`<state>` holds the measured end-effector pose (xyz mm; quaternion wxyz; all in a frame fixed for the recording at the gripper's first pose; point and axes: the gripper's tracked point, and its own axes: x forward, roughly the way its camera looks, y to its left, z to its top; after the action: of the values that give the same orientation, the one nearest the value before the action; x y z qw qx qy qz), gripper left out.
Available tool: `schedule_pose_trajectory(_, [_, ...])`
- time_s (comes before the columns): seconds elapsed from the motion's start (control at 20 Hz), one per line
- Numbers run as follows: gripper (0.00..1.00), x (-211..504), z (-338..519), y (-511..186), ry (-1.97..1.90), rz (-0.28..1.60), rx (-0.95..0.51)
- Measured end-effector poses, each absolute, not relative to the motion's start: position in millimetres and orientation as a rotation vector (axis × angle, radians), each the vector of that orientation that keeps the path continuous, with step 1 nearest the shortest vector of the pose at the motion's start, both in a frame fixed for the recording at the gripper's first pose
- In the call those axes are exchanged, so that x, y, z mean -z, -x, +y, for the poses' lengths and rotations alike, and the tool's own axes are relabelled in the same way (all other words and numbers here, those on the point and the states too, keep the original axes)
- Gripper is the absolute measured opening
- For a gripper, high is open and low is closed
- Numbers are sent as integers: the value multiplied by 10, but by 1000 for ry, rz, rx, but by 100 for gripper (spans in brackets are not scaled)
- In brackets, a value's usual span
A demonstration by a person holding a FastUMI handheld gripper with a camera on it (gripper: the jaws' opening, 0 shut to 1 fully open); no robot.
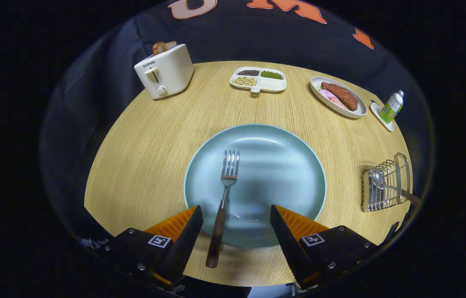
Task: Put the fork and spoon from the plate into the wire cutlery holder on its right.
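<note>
While the round wooden desk [150, 140] runs out to its curved rim on every side, most of what stands on it is pushed to the far edge. There I see a cream toaster [165, 75] with bread in its slot, a white divided dish [258, 79] of beans, an oval plate of meat [338, 97], and a small green-labelled bottle [392, 107] on a little white tray. That leaves a wide band of bare wood between those things and the big pale blue plate [274, 165] near the front edge.

To the right of the plate, close to the desk's rim and well apart from the plate, lies the wire cutlery holder [385, 185]. The spoon [381, 184] is already in it, bowl inside the wires and handle sticking out toward the edge.

The fork [225, 194] lies on the left half of the plate, tines pointing away. Its dark handle crosses the plate's near rim onto the wood.

The tool [236, 223] hangs over that near rim with its fingers spread wide and holding nothing. The fork handle runs between them, nearer the left finger; I cannot tell whether that finger touches it. The right finger stands clear over the plate.
</note>
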<state>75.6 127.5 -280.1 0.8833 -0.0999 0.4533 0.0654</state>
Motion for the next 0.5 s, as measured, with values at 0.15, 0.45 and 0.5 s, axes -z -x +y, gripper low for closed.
schedule_pose_trajectory(0.15, [85, 2831, 1366, -736, 204, 943, -159])
schedule_pose_trajectory(0.45, [21, 2921, 1455, -699, 170, 972, -179])
schedule_pose_trajectory(0.5, [19, 2941, 1451, -698, 165, 975, -174])
